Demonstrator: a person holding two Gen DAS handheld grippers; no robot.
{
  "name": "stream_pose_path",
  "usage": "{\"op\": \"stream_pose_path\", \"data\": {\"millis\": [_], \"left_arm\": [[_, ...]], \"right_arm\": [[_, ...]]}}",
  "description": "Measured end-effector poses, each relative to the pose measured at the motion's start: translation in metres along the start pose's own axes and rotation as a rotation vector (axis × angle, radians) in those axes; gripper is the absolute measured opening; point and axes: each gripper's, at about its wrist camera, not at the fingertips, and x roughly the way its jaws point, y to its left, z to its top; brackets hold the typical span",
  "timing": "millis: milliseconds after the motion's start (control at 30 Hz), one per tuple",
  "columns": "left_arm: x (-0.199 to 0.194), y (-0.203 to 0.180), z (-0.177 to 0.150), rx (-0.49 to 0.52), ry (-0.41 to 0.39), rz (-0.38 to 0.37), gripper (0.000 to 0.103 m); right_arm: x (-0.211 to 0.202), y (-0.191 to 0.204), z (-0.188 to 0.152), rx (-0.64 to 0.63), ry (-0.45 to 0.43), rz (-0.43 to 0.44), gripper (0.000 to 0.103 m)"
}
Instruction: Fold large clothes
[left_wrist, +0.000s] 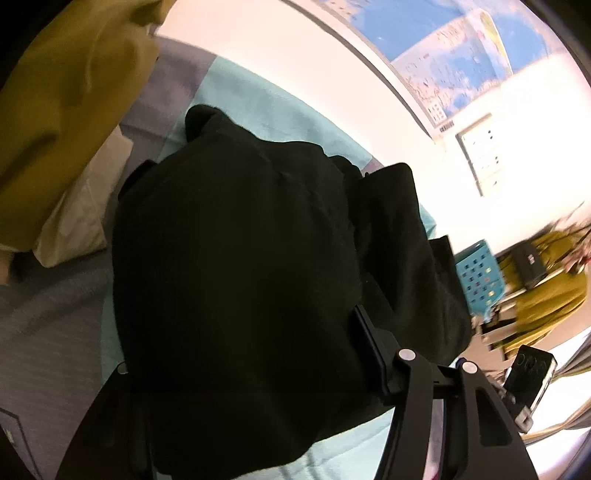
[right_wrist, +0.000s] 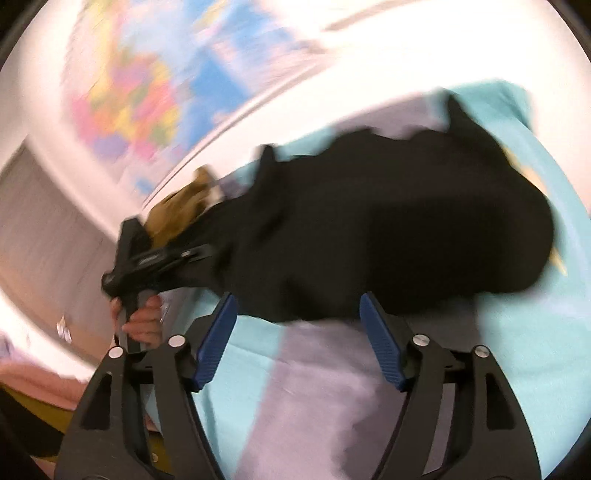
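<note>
Both grippers are working the bulky black cloth garment (right_wrist: 388, 236) mid-fold: right gripper (right_wrist: 299, 339) gaping empty, left gripper (left_wrist: 251, 373) buried in fabric, grip unclear, needing a fresh edge next.

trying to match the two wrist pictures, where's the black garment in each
Left wrist: black garment fills the centre and lower middle.
Right wrist: it lies across centre to right, above the blue pads.
Shared landmark: the turquoise sheet under it, and the wall map.

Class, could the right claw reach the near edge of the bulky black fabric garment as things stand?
Probably yes: the right claw stands open and empty, with the black garment edge just ahead on the teal and grey bedcover; nothing lies between.
</note>
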Motion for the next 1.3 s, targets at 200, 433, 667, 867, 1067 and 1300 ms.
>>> {"op": "stream_pose_path", "data": {"millis": [200, 433, 667, 867, 1067, 1300], "left_arm": [[0.001, -0.010, -0.002, 0.076, -0.008, 0.090, 0.057], [0.005, -0.016, -0.001, 0.124, -0.006, 0.141, 0.057], [0.008, -0.018, -0.001, 0.143, 0.001, 0.156, 0.059], [0.009, -0.015, 0.000, 0.152, -0.005, 0.154, 0.064], [0.011, -0.007, 0.008, 0.135, -0.011, 0.093, 0.069], [0.019, -0.010, 0.017, 0.142, -0.003, 0.097, 0.062]], "right_arm": [[-0.018, -0.055, -0.010, 0.196, -0.061, -0.071, 0.081], [-0.008, -0.072, 0.008, 0.266, -0.130, -0.086, 0.082], [0.000, -0.073, 0.019, 0.291, -0.161, -0.106, 0.088], [0.007, -0.071, 0.029, 0.313, -0.197, -0.140, 0.089], [0.022, -0.065, 0.045, 0.299, -0.230, -0.115, 0.091], [0.034, -0.067, 0.052, 0.297, -0.239, -0.079, 0.089]]}}
